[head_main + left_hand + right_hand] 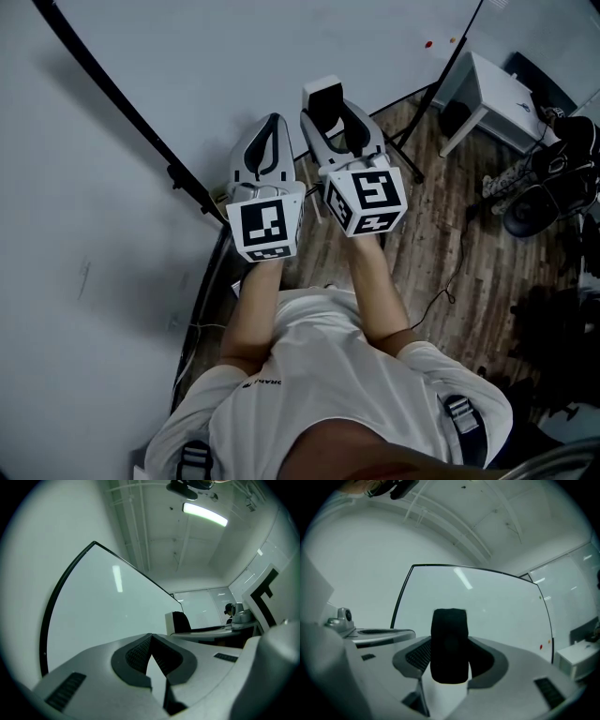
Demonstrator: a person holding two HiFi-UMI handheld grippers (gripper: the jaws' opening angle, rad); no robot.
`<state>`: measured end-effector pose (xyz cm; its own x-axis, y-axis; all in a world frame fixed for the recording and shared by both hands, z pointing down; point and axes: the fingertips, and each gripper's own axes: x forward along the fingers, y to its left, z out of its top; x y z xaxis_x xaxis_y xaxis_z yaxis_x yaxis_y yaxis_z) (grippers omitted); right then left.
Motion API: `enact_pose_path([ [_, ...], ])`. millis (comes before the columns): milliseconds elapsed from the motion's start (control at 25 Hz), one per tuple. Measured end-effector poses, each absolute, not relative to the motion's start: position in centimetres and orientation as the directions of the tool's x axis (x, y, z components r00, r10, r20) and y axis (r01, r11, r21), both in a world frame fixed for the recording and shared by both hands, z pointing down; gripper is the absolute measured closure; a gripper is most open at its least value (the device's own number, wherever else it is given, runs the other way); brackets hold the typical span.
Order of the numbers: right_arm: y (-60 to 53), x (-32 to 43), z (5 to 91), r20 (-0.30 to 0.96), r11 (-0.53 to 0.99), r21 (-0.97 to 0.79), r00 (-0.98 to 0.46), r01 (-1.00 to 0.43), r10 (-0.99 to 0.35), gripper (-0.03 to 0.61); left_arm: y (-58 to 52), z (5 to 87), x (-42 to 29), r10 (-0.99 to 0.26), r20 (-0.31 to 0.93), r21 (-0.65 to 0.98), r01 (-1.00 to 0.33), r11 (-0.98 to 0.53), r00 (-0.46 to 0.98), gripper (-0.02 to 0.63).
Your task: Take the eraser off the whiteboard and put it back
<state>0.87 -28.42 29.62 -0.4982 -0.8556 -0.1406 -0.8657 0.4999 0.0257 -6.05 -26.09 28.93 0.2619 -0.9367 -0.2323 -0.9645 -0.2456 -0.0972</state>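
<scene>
The eraser is a white block with a black felt face, and my right gripper is shut on it just in front of the whiteboard. In the right gripper view the eraser stands upright between the pads, felt side toward the camera, with the whiteboard behind it. My left gripper hangs beside the right one, shut with nothing in it. The left gripper view shows its tips meeting, the whiteboard at the left and the eraser to the right.
A black frame edges the whiteboard, and its black stand legs spread over the wooden floor. A small red magnet sits on the board. A white table and dark chairs and gear stand at the right. A cable trails across the floor.
</scene>
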Motion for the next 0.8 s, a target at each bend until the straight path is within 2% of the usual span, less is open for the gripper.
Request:
enact_pose_path([
  [800, -29.3, 1.2, 30.7, -0.135, 0.481, 0.008, -0.478, -0.876, -0.868, 0.345, -27.4, 30.4, -6.6, -0.943, -0.218, -0.071, -0.968, -0.240, 0.250, 0.612],
])
